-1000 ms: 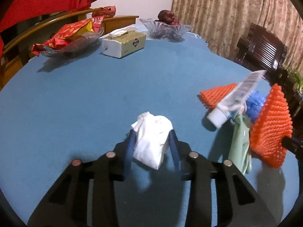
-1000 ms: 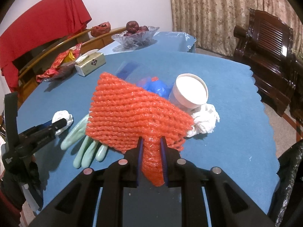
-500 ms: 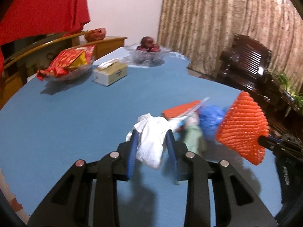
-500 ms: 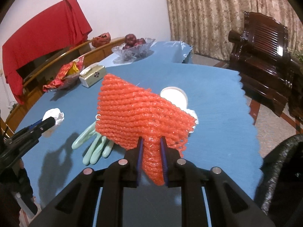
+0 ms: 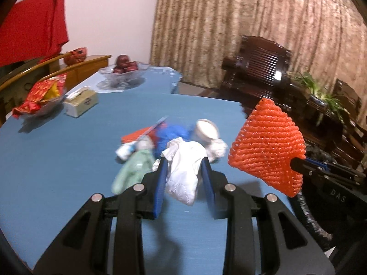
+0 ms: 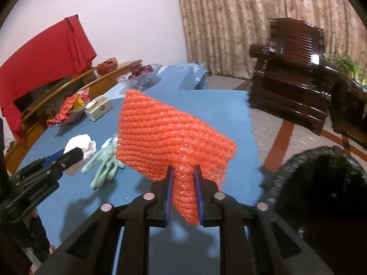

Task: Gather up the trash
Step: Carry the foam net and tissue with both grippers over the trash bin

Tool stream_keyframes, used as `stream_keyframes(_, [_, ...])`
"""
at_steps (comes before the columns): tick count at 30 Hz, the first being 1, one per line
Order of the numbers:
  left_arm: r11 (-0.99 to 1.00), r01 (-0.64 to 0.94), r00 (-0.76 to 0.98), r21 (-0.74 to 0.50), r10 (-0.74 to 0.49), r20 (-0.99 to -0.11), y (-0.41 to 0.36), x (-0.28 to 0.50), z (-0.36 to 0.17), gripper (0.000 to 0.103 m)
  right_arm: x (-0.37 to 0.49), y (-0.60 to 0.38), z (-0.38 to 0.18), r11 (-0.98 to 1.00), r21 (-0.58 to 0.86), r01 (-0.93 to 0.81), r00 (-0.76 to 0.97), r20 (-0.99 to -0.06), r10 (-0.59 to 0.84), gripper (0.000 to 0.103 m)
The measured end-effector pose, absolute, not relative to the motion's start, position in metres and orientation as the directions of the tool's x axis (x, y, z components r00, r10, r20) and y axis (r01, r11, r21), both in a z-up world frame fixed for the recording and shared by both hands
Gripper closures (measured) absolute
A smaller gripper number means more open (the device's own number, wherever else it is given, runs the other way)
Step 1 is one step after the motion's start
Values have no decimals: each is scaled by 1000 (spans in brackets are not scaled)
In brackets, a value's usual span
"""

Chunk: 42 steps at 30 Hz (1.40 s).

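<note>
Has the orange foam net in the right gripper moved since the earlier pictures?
Yes. The orange foam net, clamped in the right gripper, has been carried away from the green glove toward the table edge and the black bag.

The table (image 5: 57, 151) is covered in plain blue. The foam net (image 6: 169, 133) is bright orange with a ribbed mesh pattern. The crumpled tissue (image 5: 183, 174) is white, the glove (image 6: 105, 162) pale green. At upper left hangs a red cloth (image 6: 45, 55); the curtain (image 5: 229, 23) is mottled beige-brown.
</note>
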<state>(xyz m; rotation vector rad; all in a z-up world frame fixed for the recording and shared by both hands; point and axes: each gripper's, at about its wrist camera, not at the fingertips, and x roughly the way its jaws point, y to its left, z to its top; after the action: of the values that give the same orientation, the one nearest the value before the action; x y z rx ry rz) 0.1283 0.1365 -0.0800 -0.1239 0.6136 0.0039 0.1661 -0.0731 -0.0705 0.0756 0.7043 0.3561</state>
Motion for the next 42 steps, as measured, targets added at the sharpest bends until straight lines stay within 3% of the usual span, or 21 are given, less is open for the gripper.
stream_keyframes(22, [959,265,790,-102,-277,-547,-29,133,-80,74,127,-225,-71,985,171,-3,786,-609,108,86])
stream_keyframes(42, [891,444,702,-97,-413,-580,-132,142,-109,73,97,-311,-106,966,147,211,741,-669,-60,86])
